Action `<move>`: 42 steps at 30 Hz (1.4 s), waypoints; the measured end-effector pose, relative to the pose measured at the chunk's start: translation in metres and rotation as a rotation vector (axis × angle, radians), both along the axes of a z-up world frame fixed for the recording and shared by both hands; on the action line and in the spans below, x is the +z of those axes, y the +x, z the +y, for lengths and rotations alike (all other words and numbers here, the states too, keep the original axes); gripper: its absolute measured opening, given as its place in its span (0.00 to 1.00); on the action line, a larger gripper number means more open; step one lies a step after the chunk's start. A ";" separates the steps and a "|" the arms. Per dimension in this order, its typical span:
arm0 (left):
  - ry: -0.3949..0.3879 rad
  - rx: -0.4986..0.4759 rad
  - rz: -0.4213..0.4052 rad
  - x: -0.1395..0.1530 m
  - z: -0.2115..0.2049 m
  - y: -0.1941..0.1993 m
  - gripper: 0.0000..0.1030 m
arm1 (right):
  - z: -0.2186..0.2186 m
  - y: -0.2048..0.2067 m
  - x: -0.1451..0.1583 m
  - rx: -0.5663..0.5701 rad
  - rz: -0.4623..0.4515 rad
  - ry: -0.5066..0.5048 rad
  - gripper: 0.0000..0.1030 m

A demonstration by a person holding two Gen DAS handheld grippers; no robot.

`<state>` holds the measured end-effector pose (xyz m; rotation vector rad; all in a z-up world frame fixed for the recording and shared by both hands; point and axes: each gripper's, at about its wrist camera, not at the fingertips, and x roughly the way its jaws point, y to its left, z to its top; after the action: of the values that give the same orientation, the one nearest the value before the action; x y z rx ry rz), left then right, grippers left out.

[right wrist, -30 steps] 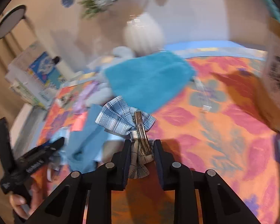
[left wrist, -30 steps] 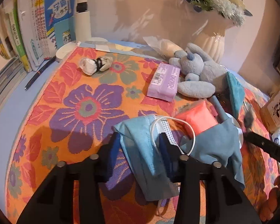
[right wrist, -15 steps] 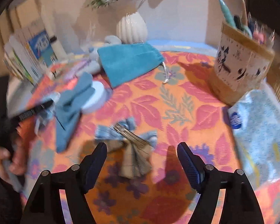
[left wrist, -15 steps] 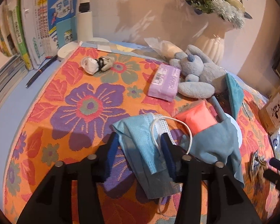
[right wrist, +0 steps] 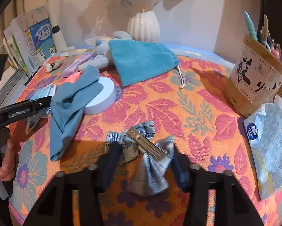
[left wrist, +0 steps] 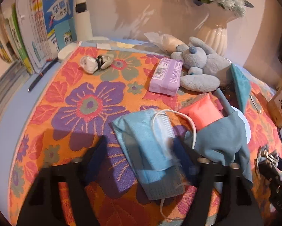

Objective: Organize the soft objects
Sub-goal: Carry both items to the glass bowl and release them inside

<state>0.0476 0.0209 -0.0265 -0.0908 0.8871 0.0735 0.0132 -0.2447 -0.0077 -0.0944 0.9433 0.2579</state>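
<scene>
Sorting is looking barely begun, judging by how the soft things are lying scattered over the floral cloth (right wrist: 156, 101).

The left gripper (left wrist: 141, 148) is hovering over the blue face masks (left wrist: 146, 145); its jaws have just been opening, and now they are standing apart with the masks lying loose between them, the left finger clear of the fabric. I judge that pile as set down rather than gripped.

The right gripper (right wrist: 142, 160) is sitting astride the plaid bow hair clip (right wrist: 144, 146), which is resting flat on the cloth in front of the white round box (right wrist: 101, 98). Its jaws have just been closing toward the bow, yet the pads are blurred and I am still seeing a gap beside each, so the bow is not pinched.

Around the white round box, the rest is waiting: a grey-blue cloth (right wrist: 73, 101) is draping over its top, an orange packet (left wrist: 201, 113) is lying just beside it, and a teal drawstring pouch (right wrist: 141, 62) is leaning behind it against the grey plush toy (left wrist: 203, 67). A purple tissue pack (left wrist: 165, 77) is touching the plush, and a rolled pair of socks (left wrist: 95, 64) is lying well apart, toward the books (left wrist: 46, 28).

Nothing is gathered into one tidy group yet, so most of the work is remaining.
</scene>
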 end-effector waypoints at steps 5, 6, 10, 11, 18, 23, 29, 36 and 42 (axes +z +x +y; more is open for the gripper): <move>0.019 -0.063 -0.055 0.013 -0.012 -0.006 0.12 | -0.004 -0.006 0.006 0.020 -0.032 0.041 0.15; 0.003 -0.068 -0.065 0.018 -0.013 -0.008 0.11 | -0.008 -0.008 0.010 0.029 -0.041 0.076 0.15; -0.094 -0.123 -0.153 0.053 -0.029 -0.022 0.11 | -0.028 -0.018 0.035 0.016 -0.110 0.145 0.15; -0.107 -0.137 -0.170 0.062 -0.036 -0.024 0.11 | -0.036 -0.020 0.045 0.000 -0.144 0.141 0.15; -0.125 -0.296 -0.287 0.128 -0.117 -0.031 0.11 | -0.096 -0.032 0.099 -0.099 -0.278 0.190 0.15; -0.235 -0.435 -0.335 0.180 -0.186 -0.020 0.11 | -0.161 -0.039 0.136 -0.235 -0.340 0.230 0.15; -0.324 -0.632 -0.330 0.217 -0.293 -0.001 0.11 | -0.249 -0.040 0.169 -0.472 -0.392 0.245 0.15; -0.336 -0.745 -0.193 0.179 -0.394 0.038 0.12 | -0.326 -0.022 0.150 -0.694 -0.309 0.273 0.15; -0.248 -0.787 -0.161 0.144 -0.427 0.041 0.40 | -0.352 -0.005 0.129 -0.710 -0.219 0.302 0.17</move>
<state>0.0889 -0.4056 0.1180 0.0262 0.7165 -0.7692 0.0084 -0.5969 0.1214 0.4766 0.6605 -0.2660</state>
